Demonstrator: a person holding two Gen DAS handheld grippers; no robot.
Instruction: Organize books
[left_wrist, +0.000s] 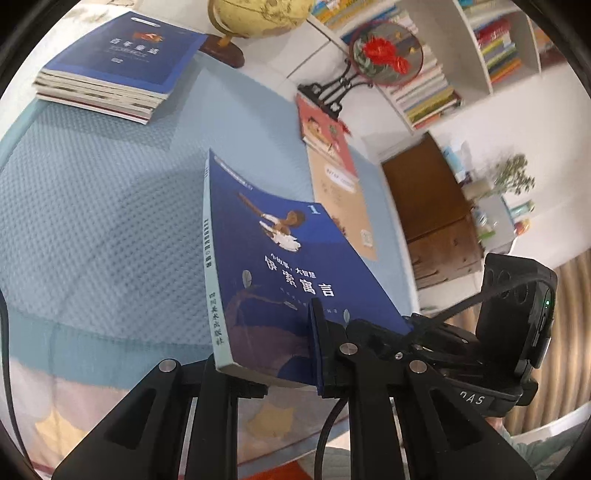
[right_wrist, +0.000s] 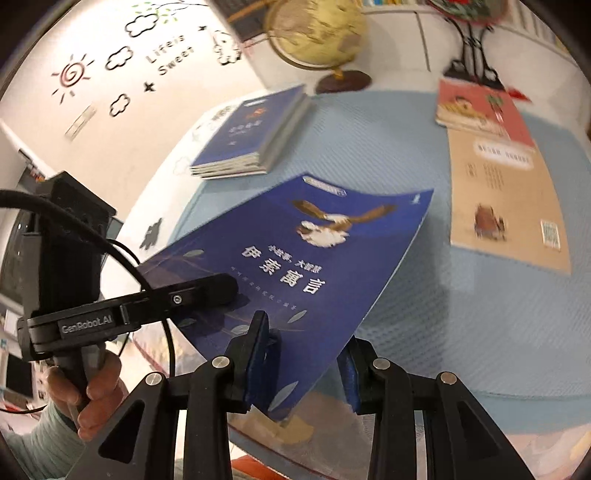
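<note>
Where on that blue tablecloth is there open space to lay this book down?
Bare cloth lies between the blue-topped stack and the tan book, and along the near edge. The back is crowded: globe, red book, fan stand.

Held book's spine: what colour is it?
Pale green spine on the dark blue eagle-cover paperback, clearest in the left wrist view.

Bright, even indoor light; heavy fisheye bending and dark corners in both views.
The left view was mostly sharp; the right view's globe (right_wrist: 314, 33) and red book (right_wrist: 484, 110) were blurred.
</note>
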